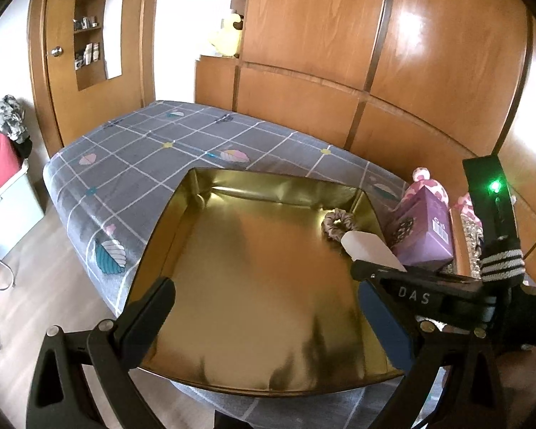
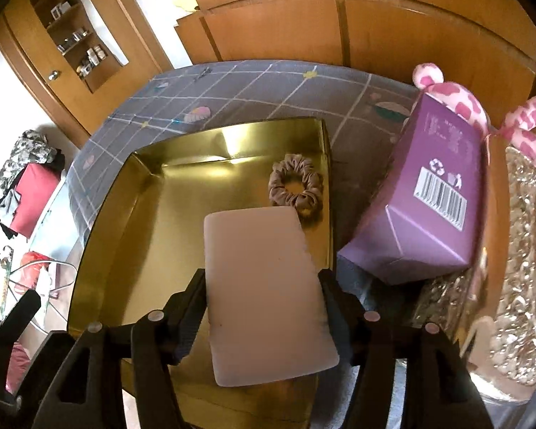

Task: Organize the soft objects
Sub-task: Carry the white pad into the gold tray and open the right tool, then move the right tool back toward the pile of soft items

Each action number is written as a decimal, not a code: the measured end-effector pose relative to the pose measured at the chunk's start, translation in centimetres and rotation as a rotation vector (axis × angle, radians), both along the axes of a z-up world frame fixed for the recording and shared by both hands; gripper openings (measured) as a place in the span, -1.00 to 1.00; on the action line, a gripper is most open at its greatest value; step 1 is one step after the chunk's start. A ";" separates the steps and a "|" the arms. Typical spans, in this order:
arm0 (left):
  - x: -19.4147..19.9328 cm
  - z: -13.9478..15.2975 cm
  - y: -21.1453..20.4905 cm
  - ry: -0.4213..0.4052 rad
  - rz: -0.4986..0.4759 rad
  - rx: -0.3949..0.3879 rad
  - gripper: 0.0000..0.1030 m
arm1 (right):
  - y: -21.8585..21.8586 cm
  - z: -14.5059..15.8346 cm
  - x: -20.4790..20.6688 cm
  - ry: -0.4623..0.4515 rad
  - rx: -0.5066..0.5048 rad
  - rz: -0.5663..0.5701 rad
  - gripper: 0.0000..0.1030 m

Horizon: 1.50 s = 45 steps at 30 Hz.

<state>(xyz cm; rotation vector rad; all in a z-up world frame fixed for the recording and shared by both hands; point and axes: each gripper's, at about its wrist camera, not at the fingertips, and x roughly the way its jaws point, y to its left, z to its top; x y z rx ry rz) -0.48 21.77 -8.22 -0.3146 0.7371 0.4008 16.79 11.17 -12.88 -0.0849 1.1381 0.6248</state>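
Left wrist view shows the left gripper gaping empty over the gold tray, while the right gripper pinches a pale soft pad above it, near the scrunchie; released too far right, the pad may catch the rim beside the purple box.

Both wrist views look down, close, over gold tray toward wardrobe; right nearer.
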 end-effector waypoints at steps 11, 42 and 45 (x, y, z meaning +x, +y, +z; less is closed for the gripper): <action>0.0 -0.4 0.2 0.008 0.008 -0.002 0.99 | -1.0 1.9 -1.3 -0.058 0.072 -0.009 0.55; 1.3 1.7 -8.5 -0.026 -0.256 0.122 0.99 | -25.8 6.9 -5.5 -0.375 -0.035 -0.448 0.56; 1.7 2.1 -10.1 -0.036 -0.309 0.134 0.99 | -28.5 7.1 -5.3 -0.372 -0.042 -0.502 0.56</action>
